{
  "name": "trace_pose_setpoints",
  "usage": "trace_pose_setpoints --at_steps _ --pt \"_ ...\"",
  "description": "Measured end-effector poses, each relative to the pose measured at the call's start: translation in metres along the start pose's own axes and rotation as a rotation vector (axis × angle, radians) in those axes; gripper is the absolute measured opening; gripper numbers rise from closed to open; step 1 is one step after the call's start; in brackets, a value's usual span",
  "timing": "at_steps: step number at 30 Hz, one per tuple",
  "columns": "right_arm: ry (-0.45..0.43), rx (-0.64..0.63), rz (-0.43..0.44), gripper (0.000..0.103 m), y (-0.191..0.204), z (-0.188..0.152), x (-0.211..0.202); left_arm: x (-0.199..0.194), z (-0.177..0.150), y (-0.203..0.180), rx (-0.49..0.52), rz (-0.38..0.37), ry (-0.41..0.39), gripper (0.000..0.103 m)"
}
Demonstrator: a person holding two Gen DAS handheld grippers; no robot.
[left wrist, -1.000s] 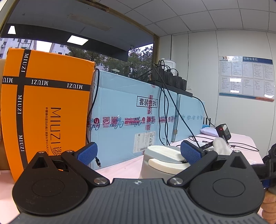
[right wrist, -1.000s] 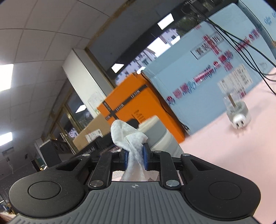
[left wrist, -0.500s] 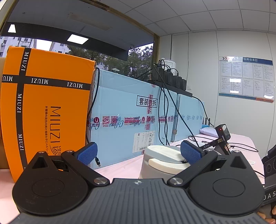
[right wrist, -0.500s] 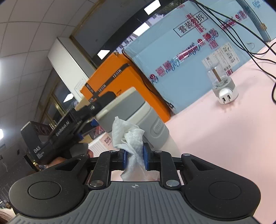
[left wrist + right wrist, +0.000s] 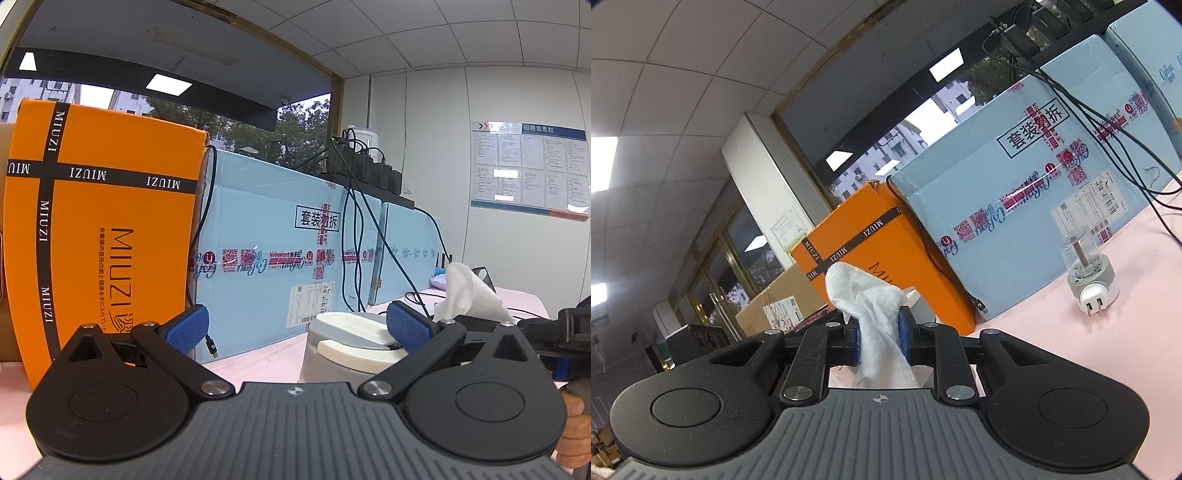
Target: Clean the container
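White cloth [image 5: 875, 317] is pinched by the right gripper [image 5: 880, 341]; left gripper [image 5: 295, 326] spread wide beside the container [image 5: 351, 347].

The container [image 5: 351, 343] is grey with a cream-white lid. The cloth [image 5: 875, 314] is plain white, pinched between blue ribbed pads [image 5: 904, 334]. The MIUZI box [image 5: 103, 240] is bright orange, crossed by black bands with white lettering. The big cartons [image 5: 280, 251] are pale blue, taped in red and white. The tabletop [image 5: 1108, 350] is pink.
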State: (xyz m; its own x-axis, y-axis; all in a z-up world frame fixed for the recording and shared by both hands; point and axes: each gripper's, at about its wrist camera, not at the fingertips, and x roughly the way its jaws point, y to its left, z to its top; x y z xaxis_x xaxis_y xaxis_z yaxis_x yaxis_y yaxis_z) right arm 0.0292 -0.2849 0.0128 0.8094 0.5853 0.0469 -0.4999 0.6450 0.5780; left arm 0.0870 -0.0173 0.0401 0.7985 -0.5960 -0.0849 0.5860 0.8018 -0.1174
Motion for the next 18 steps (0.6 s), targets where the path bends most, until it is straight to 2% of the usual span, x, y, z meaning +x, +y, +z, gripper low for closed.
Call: trace_pose_setpoints --at_steps 5,10,16,18 --pt "-0.008 0.043 0.023 0.018 -0.01 -0.002 -0.002 0.0 0.0 -0.001 0.005 -0.002 -0.002 0.103" --pt "0.046 0.034 -0.034 0.018 -0.012 -0.012 -0.003 0.0 -0.001 0.0 0.003 0.007 -0.005 0.103" --pt "0.088 0.119 -0.064 0.018 -0.023 -0.03 -0.004 0.0 -0.001 -0.001 0.0 0.001 -0.001 0.103" --pt "0.099 0.11 -0.082 0.018 -0.021 -0.032 -0.004 -0.001 0.0 -0.001 0.005 -0.002 -0.002 0.103"
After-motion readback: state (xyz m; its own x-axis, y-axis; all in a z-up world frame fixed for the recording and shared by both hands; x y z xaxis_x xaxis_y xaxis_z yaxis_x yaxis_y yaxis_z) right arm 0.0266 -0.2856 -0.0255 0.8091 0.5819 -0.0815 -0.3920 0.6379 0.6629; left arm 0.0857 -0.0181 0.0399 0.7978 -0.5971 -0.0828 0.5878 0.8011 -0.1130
